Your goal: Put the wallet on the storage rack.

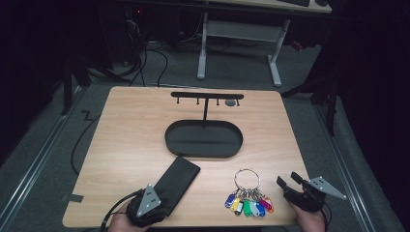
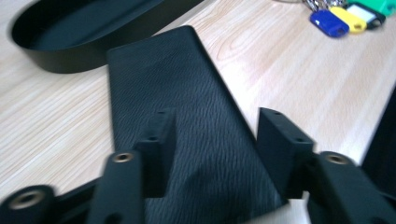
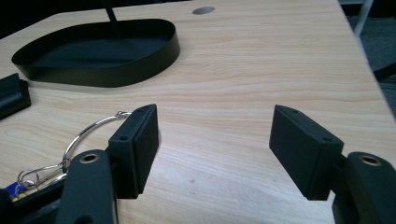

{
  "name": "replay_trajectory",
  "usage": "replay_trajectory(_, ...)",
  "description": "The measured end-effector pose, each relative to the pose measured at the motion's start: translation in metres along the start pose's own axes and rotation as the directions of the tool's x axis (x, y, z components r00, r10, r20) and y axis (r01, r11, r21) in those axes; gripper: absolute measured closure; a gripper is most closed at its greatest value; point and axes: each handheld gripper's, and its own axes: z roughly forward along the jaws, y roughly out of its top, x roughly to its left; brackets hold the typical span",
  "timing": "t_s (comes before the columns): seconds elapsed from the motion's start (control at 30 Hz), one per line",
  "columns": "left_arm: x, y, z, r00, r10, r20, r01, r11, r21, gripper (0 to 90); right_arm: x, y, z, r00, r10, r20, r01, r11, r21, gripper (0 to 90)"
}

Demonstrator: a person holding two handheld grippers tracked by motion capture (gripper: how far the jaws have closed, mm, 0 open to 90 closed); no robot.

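Black pouch (image 2: pixel 187 116) under left hand-held gripper (image 2: pixel 215 135), jaws apart | right hand-held gripper (image 3: pixel 215 140) apart at table edge (image 1: pixel 290 145)

Dim room, grey floor (image 1: pixel 241 72), white-legged desk (image 1: pixel 239 34)

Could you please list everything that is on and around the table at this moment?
table: one, light wood, centre of the high view.
stand: one, black, a bar with hooks on a post that rises from the tray.
tray: one, black, oval, middle of the table.
case: one, black, flat, near left, its near end between the left fingers.
key ring: one, silver, near right, with blue, yellow, green, purple and orange tags.
desk: one, white legs, behind the table.
left gripper: one, black, open over the case.
right gripper: one, black, open, beside the key ring.
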Motion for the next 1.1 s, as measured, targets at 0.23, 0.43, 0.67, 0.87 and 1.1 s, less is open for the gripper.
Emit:
replay_trajectory(0.23, -0.002, 0.026, 0.04, 0.9989, 0.043, -0.02, -0.042, 0.9983, 0.04, 43.2, -0.009, -0.006, -0.005, 0.9993, 0.031, 0.018, -0.031, 0.999, 0.004, 33.2)
replay_trajectory(0.43, -0.007, 0.025, 0.057, 0.9898, 0.118, -0.079, -0.109, 0.9874, 0.114, 43.4, -0.01, -0.007, -0.005, 0.9997, 0.018, 0.016, -0.018, 1.0, 0.015, 33.2)
replay_trajectory(0.67, -0.021, 0.021, 0.062, 0.9556, 0.248, -0.16, -0.222, 0.9617, 0.16, 44.8, -0.004, -0.007, -0.008, 0.9997, 0.016, 0.02, -0.016, 1.0, 0.01, 33.3)
replay_trajectory(0.87, -0.03, 0.021, 0.063, 0.936, 0.297, -0.189, -0.264, 0.9475, 0.18, 53.9, -0.004, -0.006, -0.006, 0.9995, 0.024, 0.019, -0.024, 1.0, 0.009, 33.3)
replay_trajectory(1.1, -0.028, 0.018, 0.057, 0.9349, 0.304, -0.184, -0.274, 0.9467, 0.169, 65.5, -0.005, -0.005, -0.002, 0.9998, 0.02, 0.009, -0.02, 1.0, 0.015, 33.3)
